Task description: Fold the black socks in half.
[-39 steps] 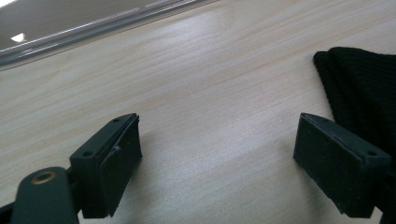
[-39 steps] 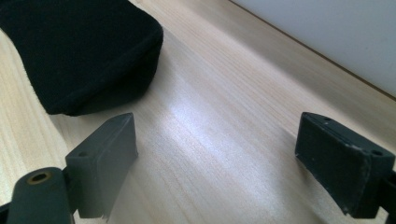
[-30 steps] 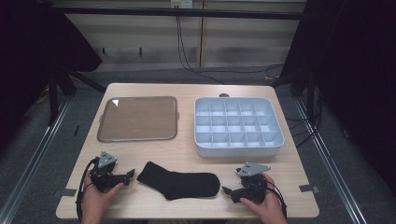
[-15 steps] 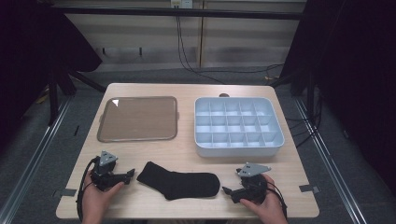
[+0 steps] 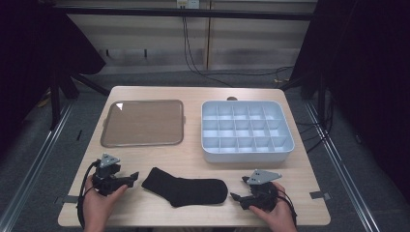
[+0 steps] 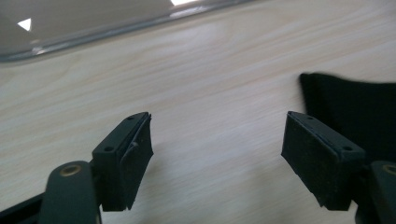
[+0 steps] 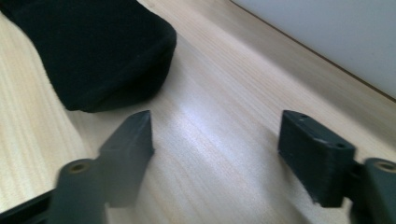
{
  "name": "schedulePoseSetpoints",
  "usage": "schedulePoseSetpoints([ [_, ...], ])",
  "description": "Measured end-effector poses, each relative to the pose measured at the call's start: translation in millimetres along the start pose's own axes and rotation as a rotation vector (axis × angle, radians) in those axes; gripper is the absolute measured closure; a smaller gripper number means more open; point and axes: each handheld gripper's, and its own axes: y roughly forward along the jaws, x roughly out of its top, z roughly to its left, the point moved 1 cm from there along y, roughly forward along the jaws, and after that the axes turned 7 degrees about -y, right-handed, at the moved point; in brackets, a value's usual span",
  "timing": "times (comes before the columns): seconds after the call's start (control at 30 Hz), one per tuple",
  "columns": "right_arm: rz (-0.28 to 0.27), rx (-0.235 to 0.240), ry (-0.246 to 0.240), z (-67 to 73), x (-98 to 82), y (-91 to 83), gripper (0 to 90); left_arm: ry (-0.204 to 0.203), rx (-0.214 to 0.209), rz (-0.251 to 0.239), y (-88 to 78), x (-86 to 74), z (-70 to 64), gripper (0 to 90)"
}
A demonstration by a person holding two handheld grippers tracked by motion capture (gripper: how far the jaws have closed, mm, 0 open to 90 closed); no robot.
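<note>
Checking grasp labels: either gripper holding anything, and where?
Nothing held. Left gripper and right gripper are open, jaws just closing on bare table beside the sock.

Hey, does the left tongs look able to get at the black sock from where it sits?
Probably yes. The left tongs stands open, jaws just narrowing, beside the black sock with bare table between them and nothing in the way.

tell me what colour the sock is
Black, plain with no pattern. The sock shows best in the high view, lying flat on the table.
</note>
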Motion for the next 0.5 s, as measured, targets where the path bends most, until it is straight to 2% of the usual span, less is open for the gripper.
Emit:
schedulePoseSetpoints([
  [0.1, -0.001, 0.013, -0.005, 0.4, 1.0, -0.4, 32.9, -0.004, -0.023, -0.004, -2.1, 2.2, -5.1, 27.2],
  [0.3, -0.013, 0.037, -0.035, 7.1, 7.9, -5.6, 49.4, 0.010, -0.060, 0.020, -1.5, 5.4, -19.2, 29.7],
  [0.5, 0.013, 0.085, -0.045, 12.0, 8.9, -7.4, 64.8, 0.007, -0.090, 0.043, 2.1, 6.0, -28.7, 30.0],
])
